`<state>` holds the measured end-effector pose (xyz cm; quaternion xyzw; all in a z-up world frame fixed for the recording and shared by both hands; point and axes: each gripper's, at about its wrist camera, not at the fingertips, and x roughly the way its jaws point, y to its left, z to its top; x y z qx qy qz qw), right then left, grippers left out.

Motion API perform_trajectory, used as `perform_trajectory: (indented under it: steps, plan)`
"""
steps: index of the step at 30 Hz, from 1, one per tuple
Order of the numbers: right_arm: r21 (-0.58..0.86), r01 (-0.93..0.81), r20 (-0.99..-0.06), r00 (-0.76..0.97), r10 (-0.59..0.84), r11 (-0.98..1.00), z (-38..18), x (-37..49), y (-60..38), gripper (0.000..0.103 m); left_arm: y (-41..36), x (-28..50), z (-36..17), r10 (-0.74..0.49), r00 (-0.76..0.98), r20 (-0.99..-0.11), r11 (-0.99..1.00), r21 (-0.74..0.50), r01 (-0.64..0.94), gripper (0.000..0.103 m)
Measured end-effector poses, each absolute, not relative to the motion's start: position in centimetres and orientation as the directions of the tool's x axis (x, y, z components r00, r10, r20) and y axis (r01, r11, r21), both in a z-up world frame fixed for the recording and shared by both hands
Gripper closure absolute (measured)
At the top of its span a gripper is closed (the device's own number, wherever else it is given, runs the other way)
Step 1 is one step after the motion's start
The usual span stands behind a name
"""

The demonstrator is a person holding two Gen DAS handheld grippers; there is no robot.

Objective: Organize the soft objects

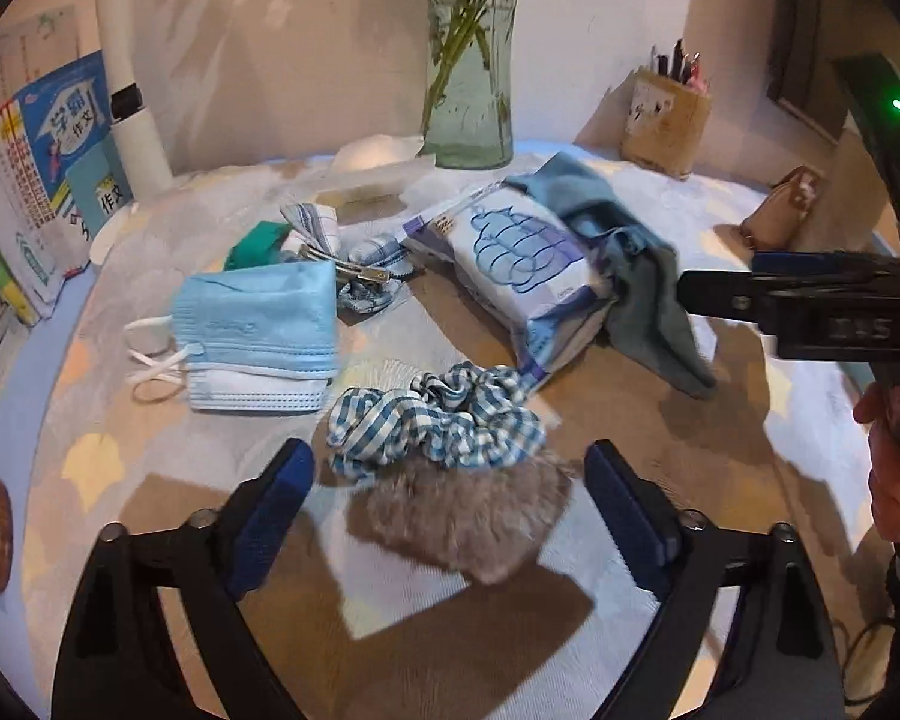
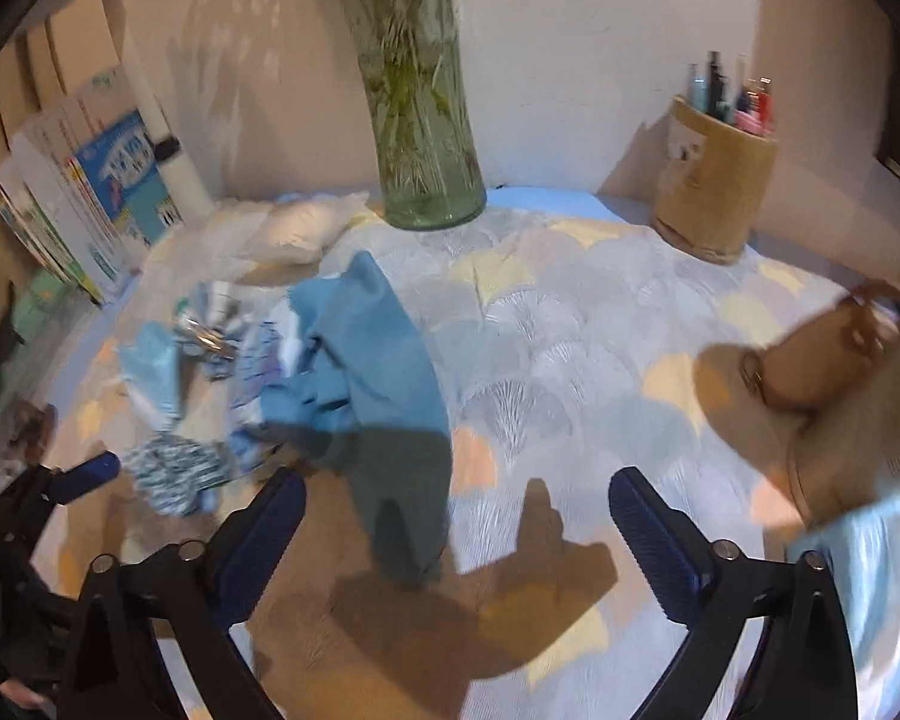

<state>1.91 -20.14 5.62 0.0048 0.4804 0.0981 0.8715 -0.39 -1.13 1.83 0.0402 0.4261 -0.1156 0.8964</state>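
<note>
Two hand-held grippers [image 1: 450,504] [image 2: 456,534] gape empty above a blue-checked, crumpled scrunchie [image 1: 438,420].

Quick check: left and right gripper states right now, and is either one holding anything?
Left gripper: open, holding nothing; furry grey pad lies between its jaws, ungripped.
Right gripper: open, empty, above the blue cloth.

We count two face masks [image 1: 258,336], one checked scrunchie [image 1: 444,414], one wipes pack [image 1: 522,258], one blue cloth [image 1: 624,252], one vase [image 1: 468,54].
</note>
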Motion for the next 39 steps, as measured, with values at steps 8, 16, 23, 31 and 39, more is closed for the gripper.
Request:
perform_trajectory:
  steps: [8, 16, 23, 31, 39]
  plan:
    - [0.154, -0.210, -0.844, 0.480, 0.239, 0.965, 2.5, 3.9, -19.2, 0.080, 0.0, -0.9, 1.4, -0.238, 0.619, -0.749, 0.963, -0.101, 0.249, 0.054]
    - [0.255, -0.250, -0.668, 0.652, 0.357, 0.934, 9.1, -2.7, -20.7, 0.087, 1.5, -1.4, 2.3, -0.376, 0.636, -0.674, 0.925, -0.230, 0.303, 0.054]
    - [0.214, -0.253, -0.637, 0.696, 0.331, 0.944, 12.6, -8.1, -21.6, 0.086, 1.1, -1.6, 2.4, -0.368, 0.645, -0.670, 0.927, -0.217, 0.305, 0.054]
    - [0.272, -0.250, -0.759, 0.538, 0.367, 0.929, 7.7, -4.3, -20.5, 0.006, 1.0, -1.6, 2.4, -0.360, 0.647, -0.672, 0.930, -0.206, 0.305, 0.053]
    - [0.096, -0.248, -0.874, 0.442, 0.201, 0.964, 1.9, -0.8, -15.9, 0.035, 1.3, -1.5, 2.3, -0.367, 0.642, -0.673, 0.928, -0.216, 0.304, 0.053]
